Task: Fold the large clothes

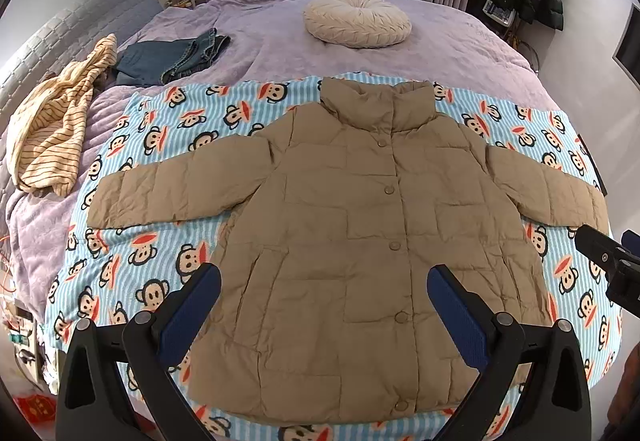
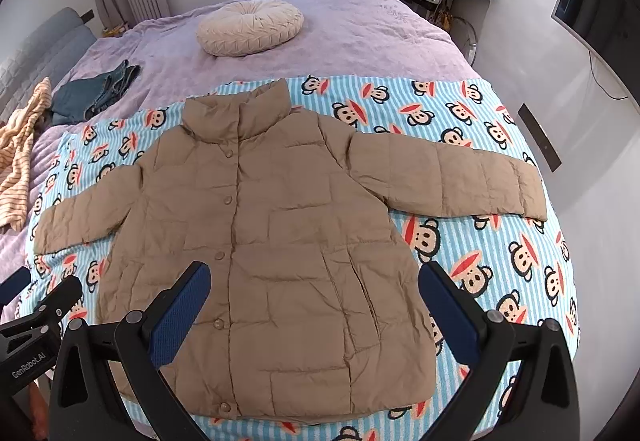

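The tan puffer jacket (image 1: 360,241) lies buttoned and flat on the monkey-print blanket (image 1: 160,249), collar far, hem near. Both tools, left (image 1: 324,305) and right (image 2: 314,305), hover wide and empty above the hem, each nearer its own sleeve.

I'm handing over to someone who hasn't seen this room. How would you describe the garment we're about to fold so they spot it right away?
Start at the bed with the purple cover, then find the blue striped monkey blanket across its near end. The jacket lies flat on that blanket, front up, sleeves spread. It is the only tan puffy garment with buttons; the jeans and the striped top lie crumpled off the blanket.
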